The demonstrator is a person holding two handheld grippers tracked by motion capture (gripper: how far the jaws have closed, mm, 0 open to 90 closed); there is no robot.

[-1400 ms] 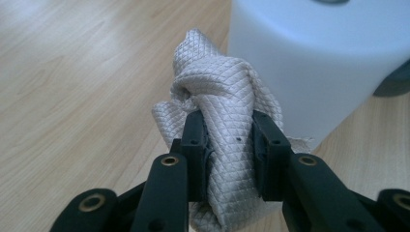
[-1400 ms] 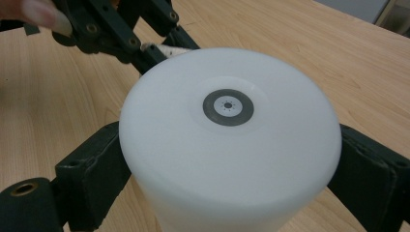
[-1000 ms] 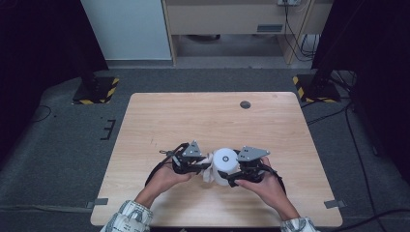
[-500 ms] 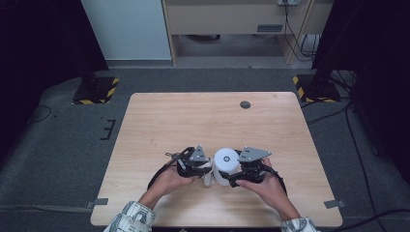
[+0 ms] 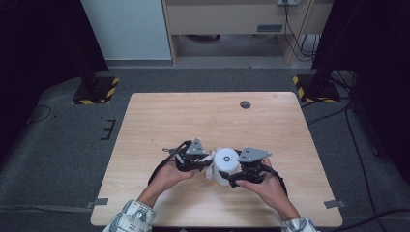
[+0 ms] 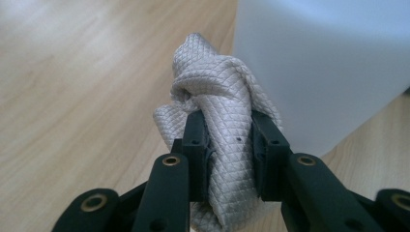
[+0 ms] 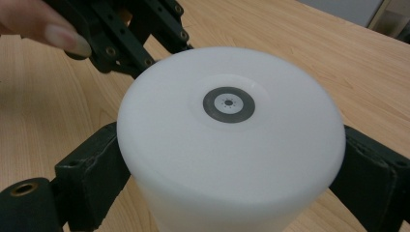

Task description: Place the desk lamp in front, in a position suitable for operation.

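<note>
1. High view: you have both hands low at the near middle of the bench point(image 5: 159, 121), with the white cylinder point(image 5: 226, 162) standing upright between them. Your left gripper point(image 5: 205, 163) comes in from the left and your right gripper point(image 5: 231, 178) from the right, both meeting at the cylinder. A small dark disc point(image 5: 245, 104) lies well apart, near the far edge.

2. Left gripper view: your left gripper point(image 6: 231, 140) is clamped tight on a bunched grey cloth point(image 6: 217, 92) with a quilted diamond weave. The wad pokes out past the tips and sits against, or just beside, the cylinder's side wall point(image 6: 329, 67). I cannot tell whether it truly presses on it.

3. Right gripper view: your right gripper point(image 7: 227, 193) is spread wide around the cylinder point(image 7: 227, 145), one jaw on each flank and both touching it, so it is held steady. The flat top carries a small grey ring at its centre. Your left gripper point(image 7: 140, 36) shows beyond it, at the far rim.

4. Step in hand, as I judge it: you are wiping the cylinder's side with the cloth while the other hand braces it.

5. Next move: keep the brace firm, then draw the cloth along or around the wall with light pressure. Push too hard and the cylinder may tip or twist out of the wide hold.
</note>
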